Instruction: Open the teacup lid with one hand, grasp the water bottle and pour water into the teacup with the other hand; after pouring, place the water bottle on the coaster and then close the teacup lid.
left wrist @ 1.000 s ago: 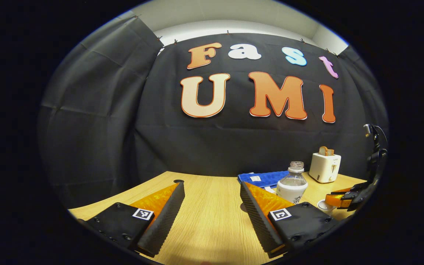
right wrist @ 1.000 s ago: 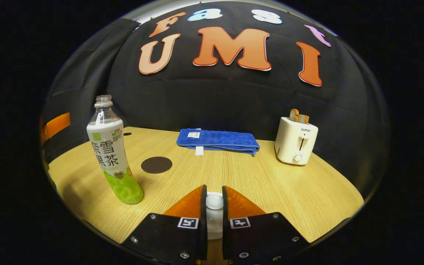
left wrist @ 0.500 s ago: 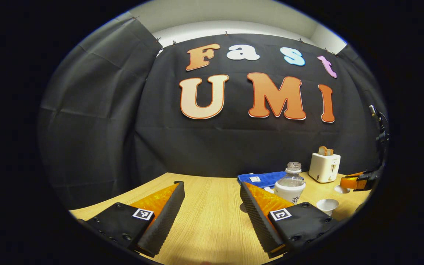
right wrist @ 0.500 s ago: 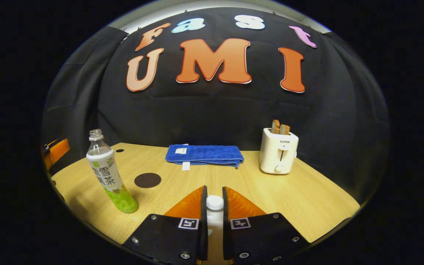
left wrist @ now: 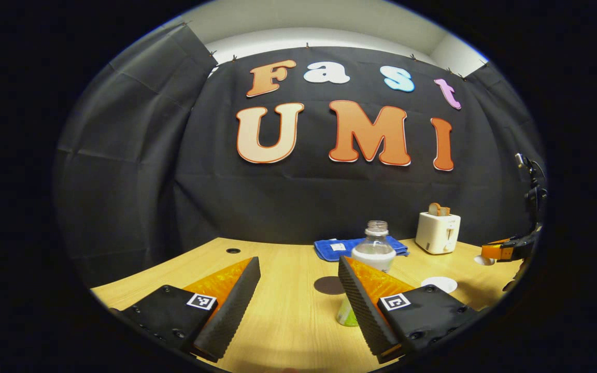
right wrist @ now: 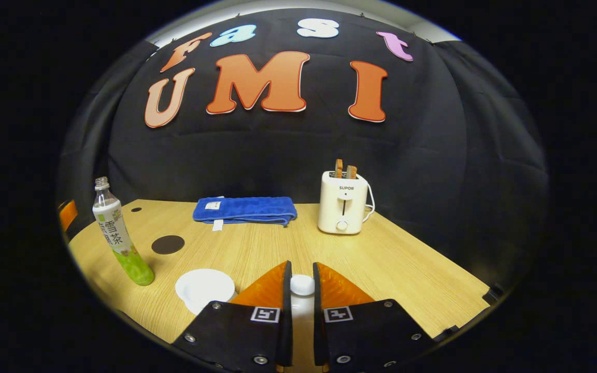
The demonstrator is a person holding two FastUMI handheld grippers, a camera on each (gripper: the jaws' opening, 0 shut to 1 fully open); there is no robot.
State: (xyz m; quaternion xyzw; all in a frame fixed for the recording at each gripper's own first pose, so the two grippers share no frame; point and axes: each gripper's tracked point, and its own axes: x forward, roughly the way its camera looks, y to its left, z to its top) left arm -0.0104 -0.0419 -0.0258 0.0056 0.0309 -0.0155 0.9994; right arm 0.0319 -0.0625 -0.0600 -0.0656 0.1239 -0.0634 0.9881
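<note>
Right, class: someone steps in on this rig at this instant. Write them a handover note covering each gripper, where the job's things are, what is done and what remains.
Right gripper: shut on the teacup lid, held above the table, clear of the teacup.
Left gripper: open, holding nothing, pointed toward the water bottle.
Teacup: uncovered, on the table near the right gripper.
Water bottle: upright, cap off, standing beside the dark round coaster, not on it.
Done: lid off.
Left: grasp bottle with left gripper, pour into teacup, set bottle on coaster, put lid back on.
</note>
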